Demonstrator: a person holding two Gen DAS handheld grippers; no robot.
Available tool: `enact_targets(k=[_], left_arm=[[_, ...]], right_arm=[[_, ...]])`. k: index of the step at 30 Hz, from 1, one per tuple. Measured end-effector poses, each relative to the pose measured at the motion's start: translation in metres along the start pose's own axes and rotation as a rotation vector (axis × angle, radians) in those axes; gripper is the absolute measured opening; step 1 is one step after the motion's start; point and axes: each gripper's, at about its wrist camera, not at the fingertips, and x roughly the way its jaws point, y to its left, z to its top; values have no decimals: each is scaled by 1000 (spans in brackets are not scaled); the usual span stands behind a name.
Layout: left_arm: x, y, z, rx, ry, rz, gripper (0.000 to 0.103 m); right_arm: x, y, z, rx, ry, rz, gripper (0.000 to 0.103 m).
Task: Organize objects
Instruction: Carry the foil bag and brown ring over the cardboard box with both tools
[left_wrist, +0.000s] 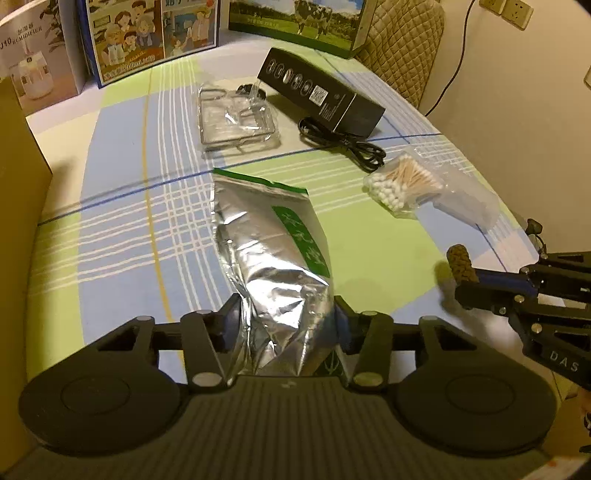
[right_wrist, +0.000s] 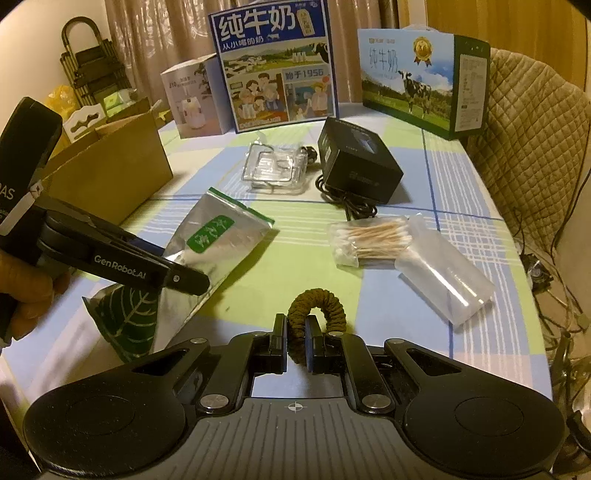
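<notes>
Left gripper (left_wrist: 286, 321) clamped on silver foil pouch (left_wrist: 273, 258) at 6 o'clock. Right gripper (right_wrist: 295, 343) pinching brown braided loop (right_wrist: 317, 306). Cotton swab bag (right_wrist: 369, 240) at 2 o'clock; black box (right_wrist: 360, 162), cardboard box (right_wrist: 110, 170) farther.

My left gripper (left_wrist: 288, 314) is matte black, with two angular linkage arms pinned by round silver screws, a big round disc on either side, and a ribbed grey plate behind them. From the right wrist view its side arm reads "GenRobot.AI" in white. My right gripper (right_wrist: 295, 341) is the same black build, with a small crosshair mark on its grey plate.
</notes>
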Motion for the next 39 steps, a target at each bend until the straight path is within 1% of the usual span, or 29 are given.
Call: enact_targets(k=[7, 10, 18, 23, 30, 39], left_arm=[[-21, -5, 2, 9, -31, -2, 43], [-36, -5, 2, 4, -43, -5, 43], [-105, -2, 15, 26, -127, 19, 43], [-149, 4, 16, 39, -165, 43, 43], [-204, 15, 3, 46, -205, 78, 43], [-254, 37, -21, 31, -222, 122, 43]], right_arm=[[-21, 7, 12, -25, -21, -15, 6], [-33, 13, 19, -32, -36, -17, 6], [-67, 40, 43, -59, -72, -2, 6], [-83, 67, 60, -87, -94, 25, 6], [-101, 113, 74, -145, -126, 71, 6], [-112, 165, 81, -219, -146, 126, 6]])
